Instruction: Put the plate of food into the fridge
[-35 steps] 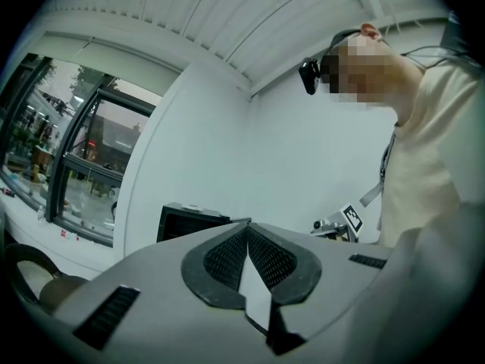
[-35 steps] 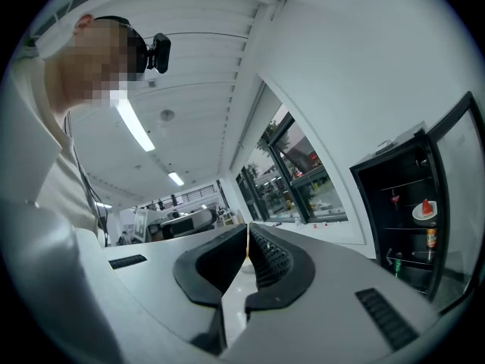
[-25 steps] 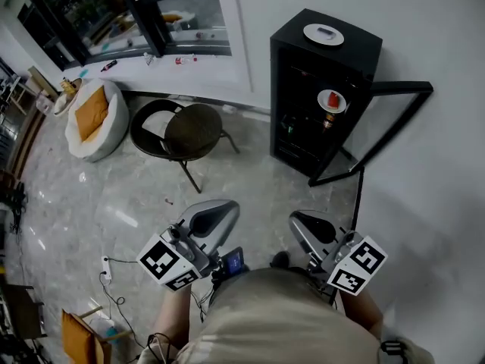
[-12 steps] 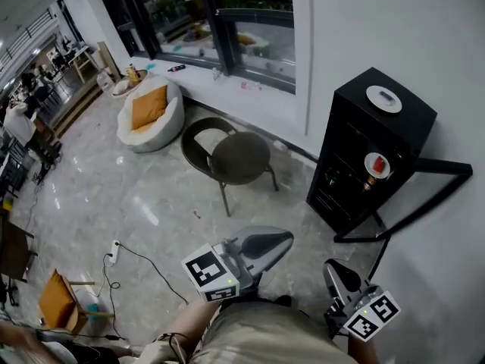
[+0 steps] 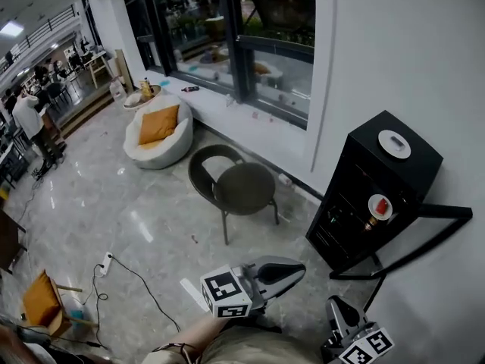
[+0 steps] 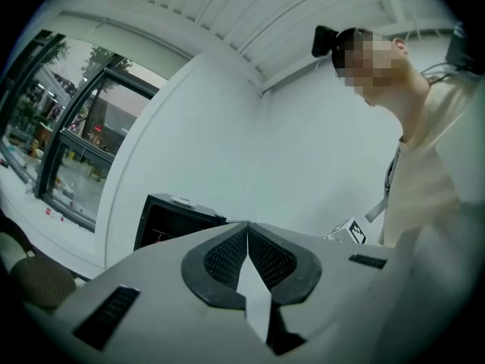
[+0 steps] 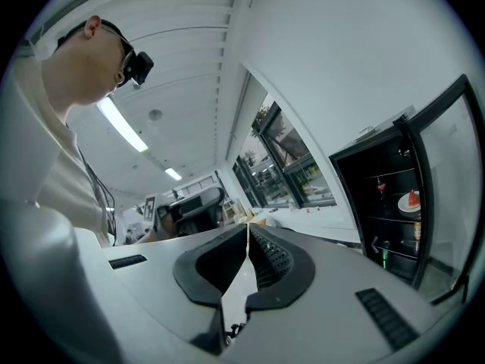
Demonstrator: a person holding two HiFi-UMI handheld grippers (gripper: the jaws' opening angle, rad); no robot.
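The black fridge (image 5: 356, 203) stands against the white wall with its glass door (image 5: 424, 237) swung open to the right. A white plate with red food (image 5: 379, 205) rests on an upper shelf inside, also seen in the right gripper view as the plate (image 7: 410, 202). Another white plate (image 5: 395, 144) lies on the fridge top. My left gripper (image 5: 301, 267) is shut and empty, well short of the fridge (image 6: 170, 220). My right gripper (image 5: 333, 304) is low at the frame's bottom, jaws together, holding nothing, with the fridge (image 7: 379, 203) off to its right.
A round dark chair (image 5: 242, 188) stands left of the fridge. A white beanbag seat with an orange cushion (image 5: 158, 131) sits by the big window (image 5: 227, 36). A cable and power strip (image 5: 106, 264) lie on the marble floor. People stand far left.
The head view has swung, so the fridge slid from top centre to the right. Both grippers dropped lower and rightward in the view. The plate stays on its shelf.
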